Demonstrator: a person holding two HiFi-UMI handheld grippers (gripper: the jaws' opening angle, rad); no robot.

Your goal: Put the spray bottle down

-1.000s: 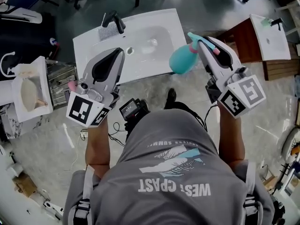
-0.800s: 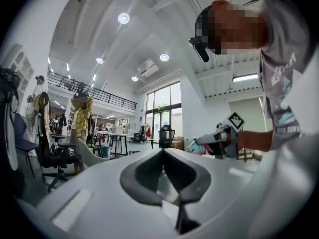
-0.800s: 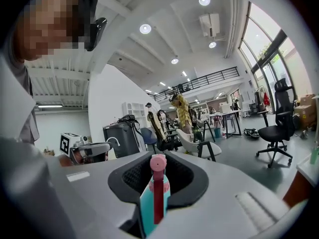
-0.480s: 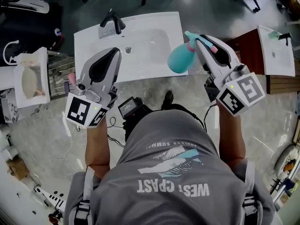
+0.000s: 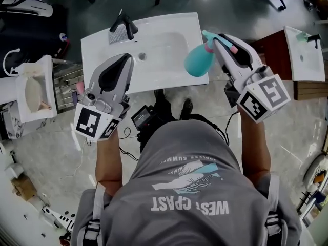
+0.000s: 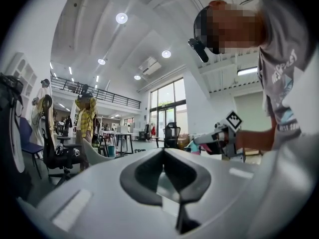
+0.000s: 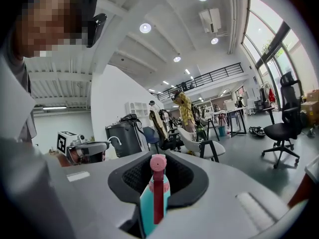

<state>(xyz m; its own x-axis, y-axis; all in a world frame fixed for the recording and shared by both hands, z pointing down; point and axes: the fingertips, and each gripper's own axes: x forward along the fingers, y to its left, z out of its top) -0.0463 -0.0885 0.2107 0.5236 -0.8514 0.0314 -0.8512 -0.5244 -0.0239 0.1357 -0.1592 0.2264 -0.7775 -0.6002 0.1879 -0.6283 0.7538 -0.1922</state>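
a white washbasin (image 5: 102, 47) is in the middle, with a black tap (image 5: 124, 23) at its far left corner and a drain hole (image 5: 142, 56) in the bowl. to the right, a second white basin (image 5: 302, 60) rests on a brown wooden stand (image 5: 269, 45). to the left, a smaller basin (image 5: 31, 94) stands beside a metal rack (image 5: 66, 86). farther away in the hall there are a black office chair (image 7: 284, 118), a white chair (image 7: 199, 141) and a round ceiling lamp (image 6: 121, 18).
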